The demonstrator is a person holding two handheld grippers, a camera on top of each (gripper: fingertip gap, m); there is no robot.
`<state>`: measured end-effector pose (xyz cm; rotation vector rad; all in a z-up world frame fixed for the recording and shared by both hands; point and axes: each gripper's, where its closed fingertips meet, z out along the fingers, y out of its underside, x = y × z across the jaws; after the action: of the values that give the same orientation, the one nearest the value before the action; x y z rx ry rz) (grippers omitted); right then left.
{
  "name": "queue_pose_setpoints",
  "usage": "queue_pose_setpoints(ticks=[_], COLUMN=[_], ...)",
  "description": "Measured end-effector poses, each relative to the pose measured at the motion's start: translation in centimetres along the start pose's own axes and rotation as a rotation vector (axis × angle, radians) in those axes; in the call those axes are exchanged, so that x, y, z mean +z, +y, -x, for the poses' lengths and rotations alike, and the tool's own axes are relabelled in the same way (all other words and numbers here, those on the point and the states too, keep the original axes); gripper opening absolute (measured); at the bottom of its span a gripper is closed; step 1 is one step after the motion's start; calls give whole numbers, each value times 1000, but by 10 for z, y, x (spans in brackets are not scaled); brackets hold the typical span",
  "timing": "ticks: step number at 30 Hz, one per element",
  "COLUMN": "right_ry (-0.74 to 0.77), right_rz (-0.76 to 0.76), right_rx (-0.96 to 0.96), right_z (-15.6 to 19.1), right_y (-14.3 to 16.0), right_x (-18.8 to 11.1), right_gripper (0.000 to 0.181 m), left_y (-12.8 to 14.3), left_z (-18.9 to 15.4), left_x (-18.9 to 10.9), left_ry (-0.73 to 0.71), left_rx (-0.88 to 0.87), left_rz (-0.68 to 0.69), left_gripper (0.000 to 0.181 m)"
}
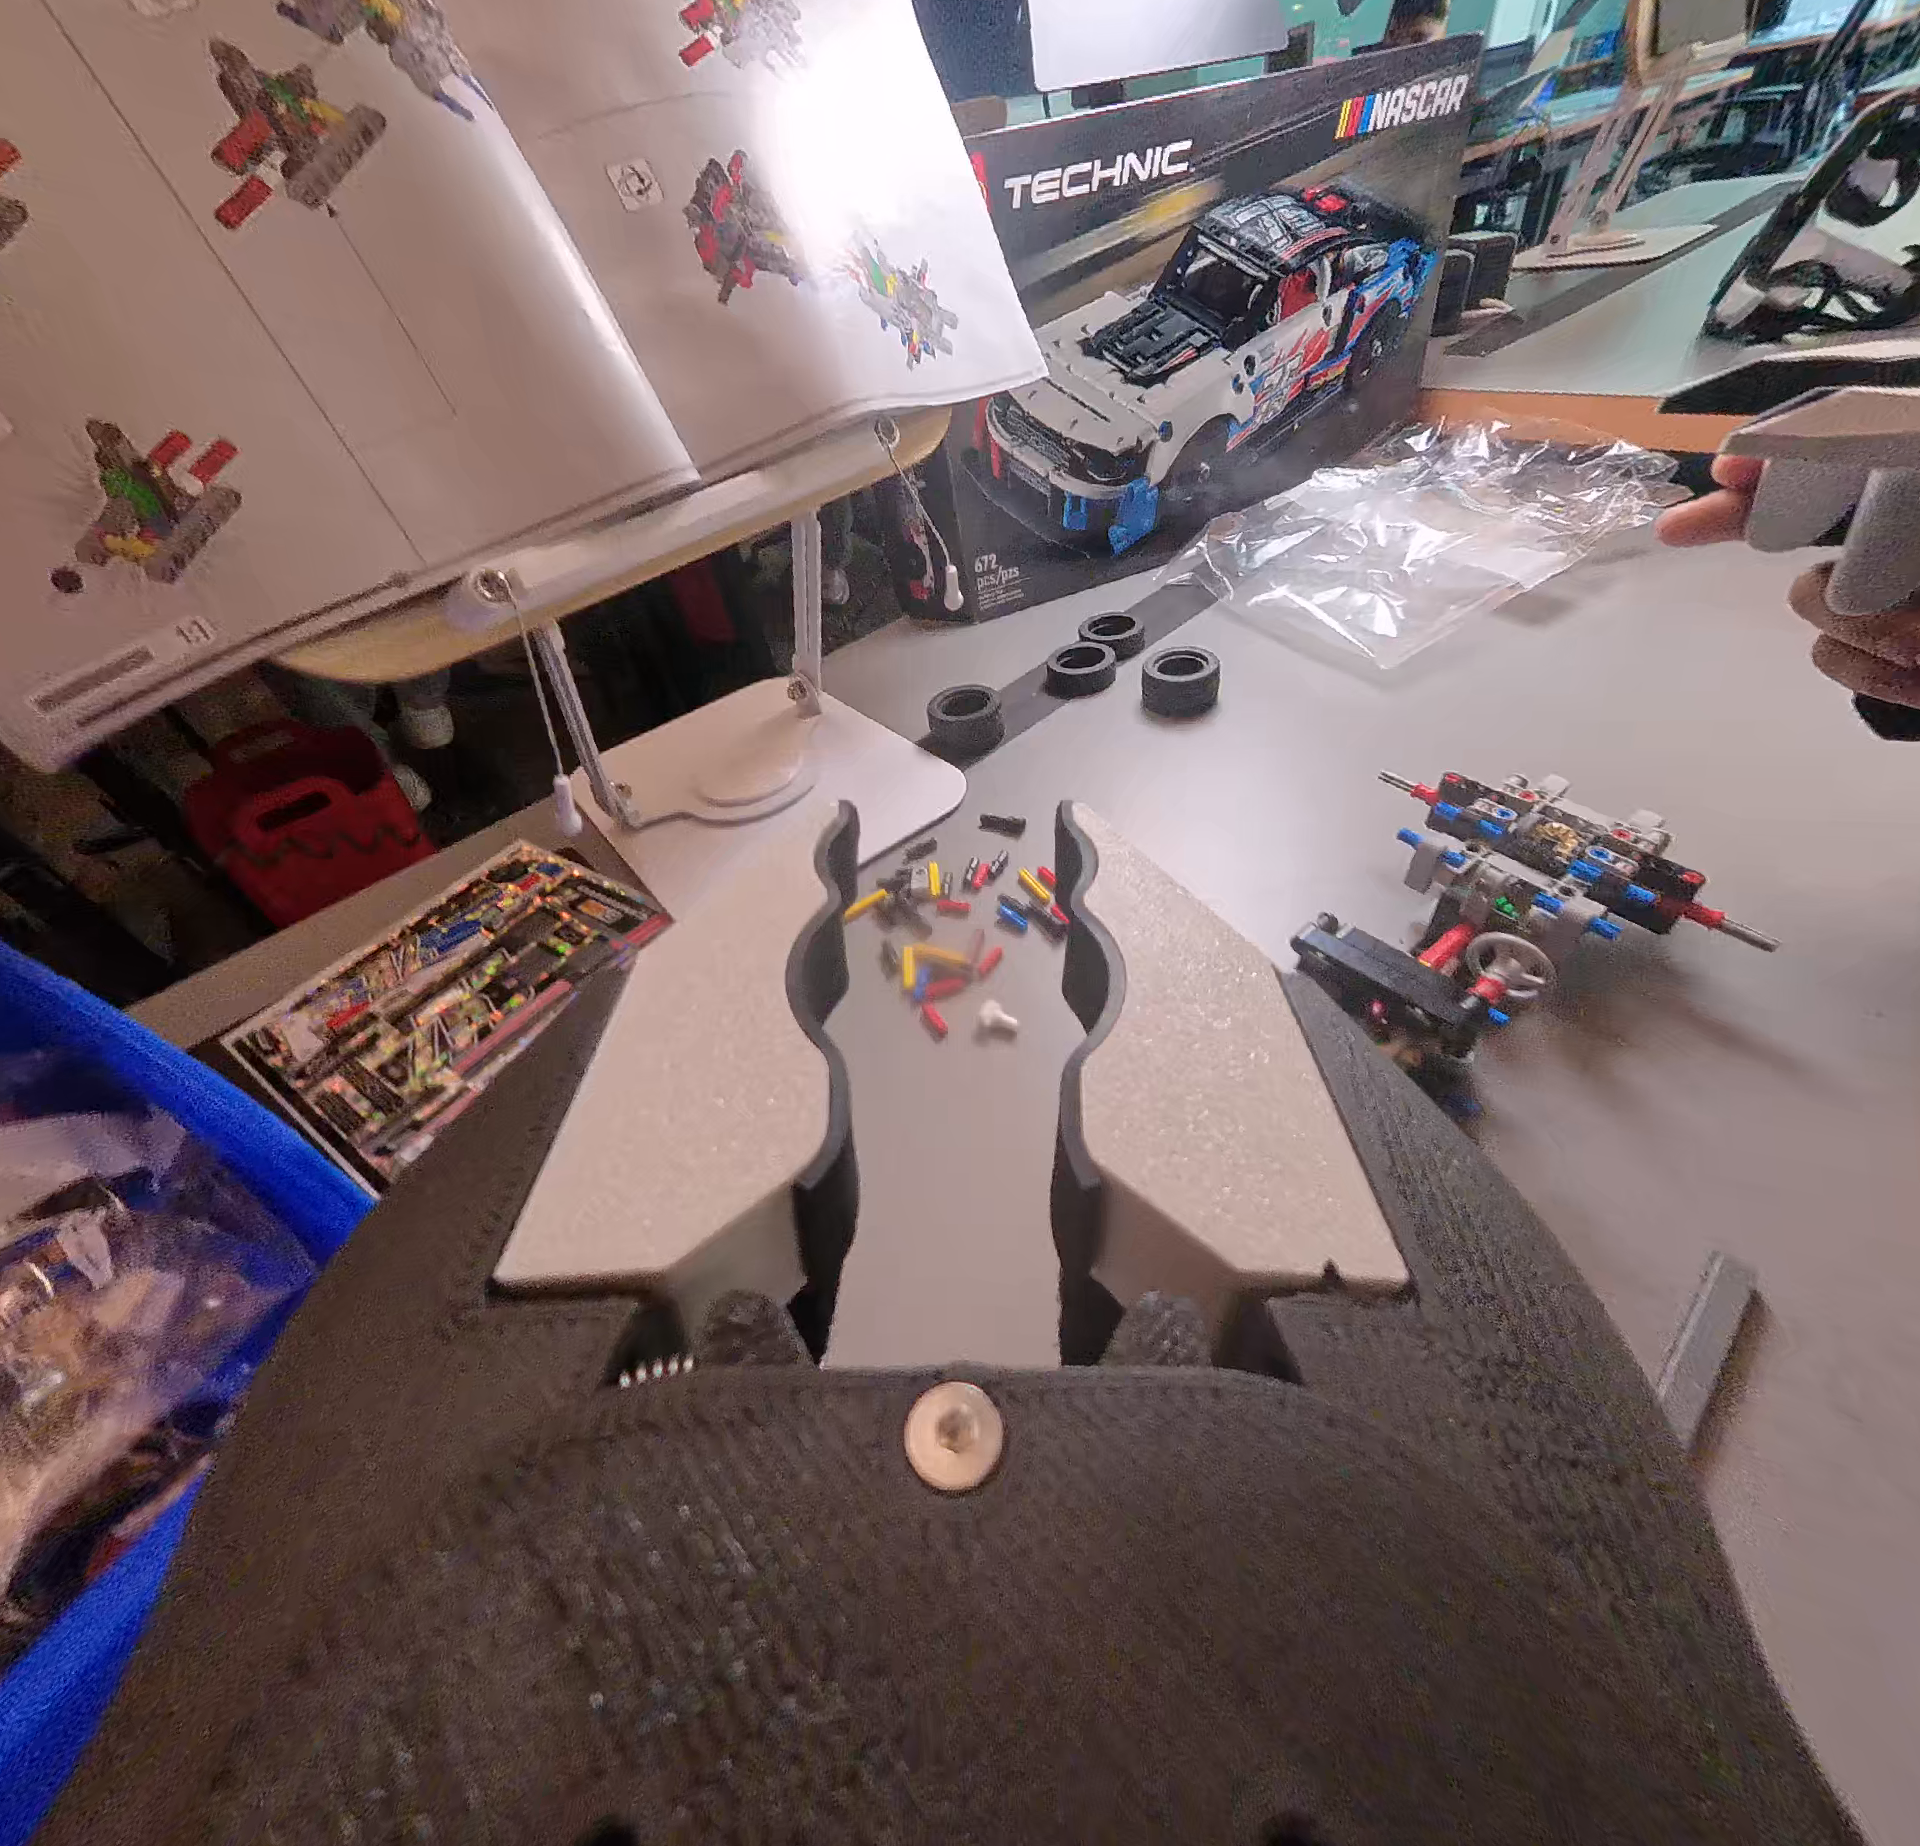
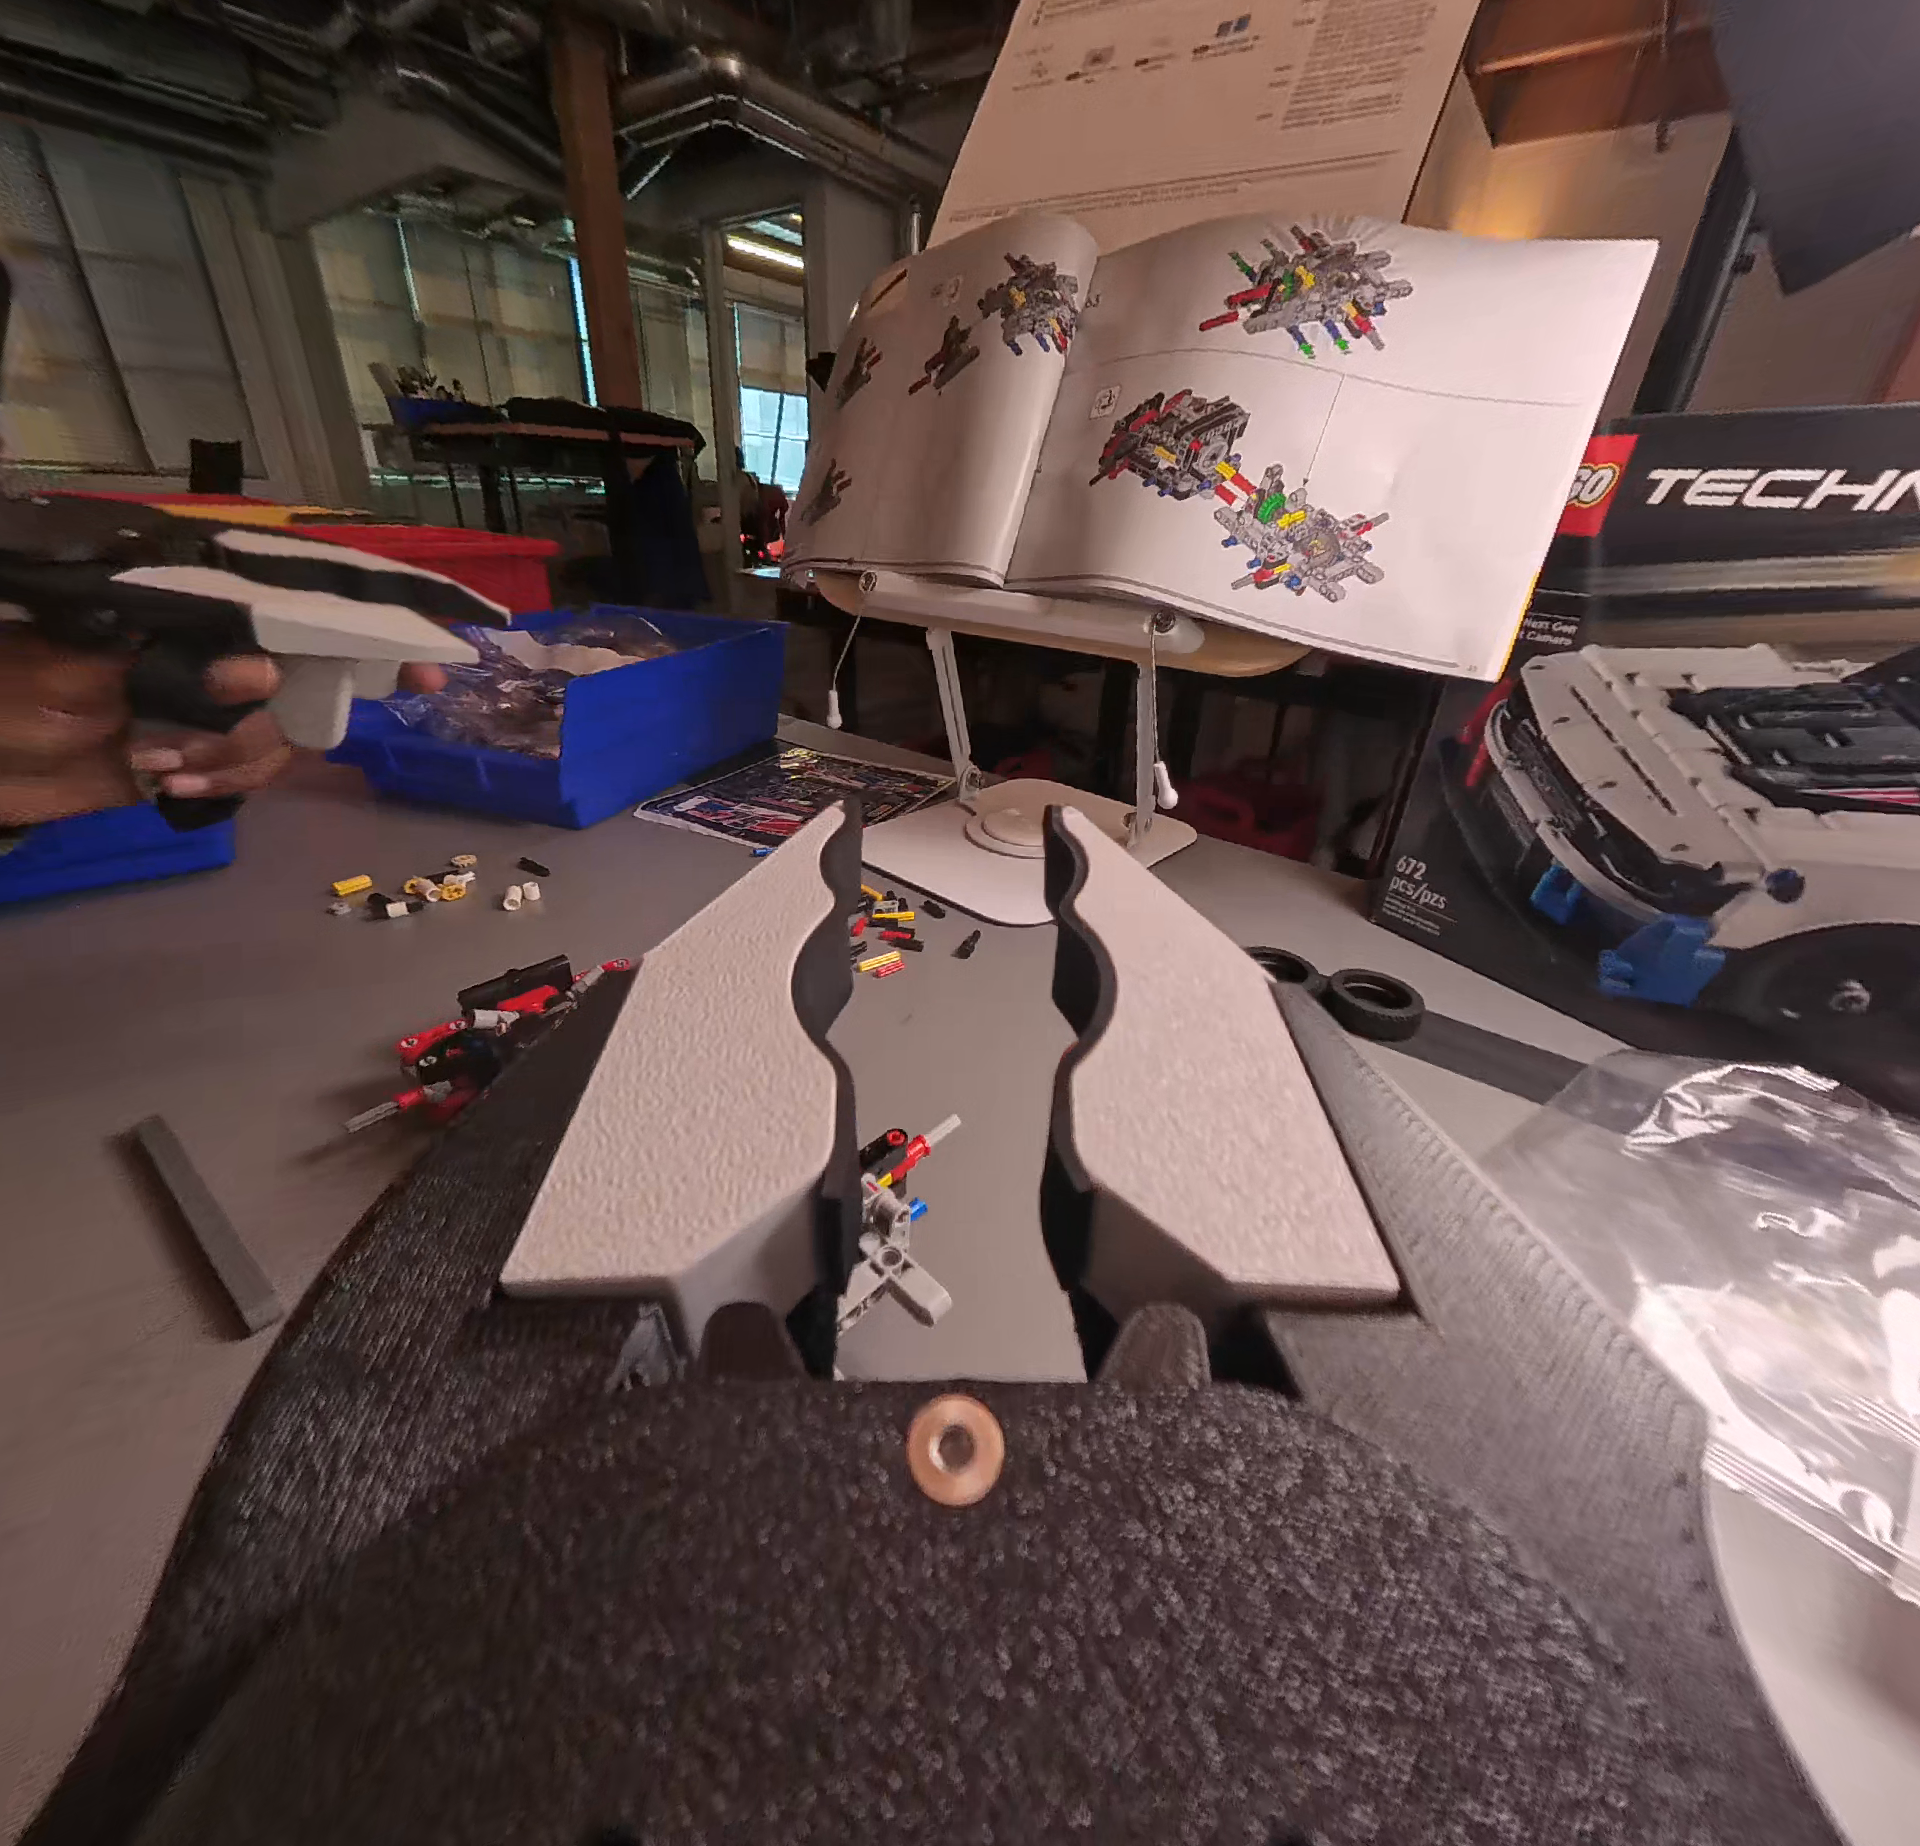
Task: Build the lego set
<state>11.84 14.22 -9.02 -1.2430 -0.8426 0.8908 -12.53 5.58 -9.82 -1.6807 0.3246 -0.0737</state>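
My left gripper point(image 1: 956, 830) is open and empty, hovering over a pile of small coloured pins point(image 1: 951, 939) on the grey table. The partly built chassis point(image 1: 1538, 882) lies to its right. My right gripper point(image 2: 951, 830) is open and empty, low over the chassis. Part of the chassis shows in the gap between its fingers point(image 2: 894, 1214), and the rest sticks out left of the left finger point(image 2: 488, 1038). The pin pile point(image 2: 883, 939) lies just beyond its fingertips. Each gripper shows in the other's view: the right point(image 1: 1818, 477) and the left point(image 2: 312, 601), each in a hand.
An open instruction booklet point(image 2: 1247, 425) sits on a white stand. The set's box point(image 1: 1195, 269), several black tyres point(image 1: 1081, 669) and a clear plastic bag point(image 1: 1423, 539) lie behind. A sticker sheet point(image 1: 447, 986), blue bins point(image 2: 582, 716), a second parts pile point(image 2: 436, 887) and a grey bar point(image 2: 208, 1225) are to the left. Left tips to right tips: about 25 centimeters.
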Motion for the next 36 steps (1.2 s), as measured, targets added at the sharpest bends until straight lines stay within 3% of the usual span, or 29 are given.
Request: queue_pose_setpoints(ticks=[4,10,13,18,23,26,31,36], right_ry=[-17,7,46,105,209,179,211,207], right_rz=[11,60,75,110,172,211,186,182], right_rx=[14,47,40,-18,-20,86,95,22], right_z=[4,-9,-29,-87,-154,-157,-141,-120], right_y=[11,27,26,12,8,15,12,9], right_x=[4,6,21,104,208,249,273,279], right_gripper=[38,37,33,47,94,107,103,66], left_y=[21,42,43,37,39,44,47,41], left_z=[-13,-30,-31,-28,-19,-15,-14,-14], left_x=[-16,-2,3,2,-7,-9,-6,-1], left_ry=[-40,23,33,16,-25,-33,-20,-13], left_rx=[-49,-63,-73,-63,-72,-81,-92,-89], left_rz=[-70,-29,-28,-46,-48,-38,-32,-42], left_gripper=[40,44,43,42,40,39,39,37])
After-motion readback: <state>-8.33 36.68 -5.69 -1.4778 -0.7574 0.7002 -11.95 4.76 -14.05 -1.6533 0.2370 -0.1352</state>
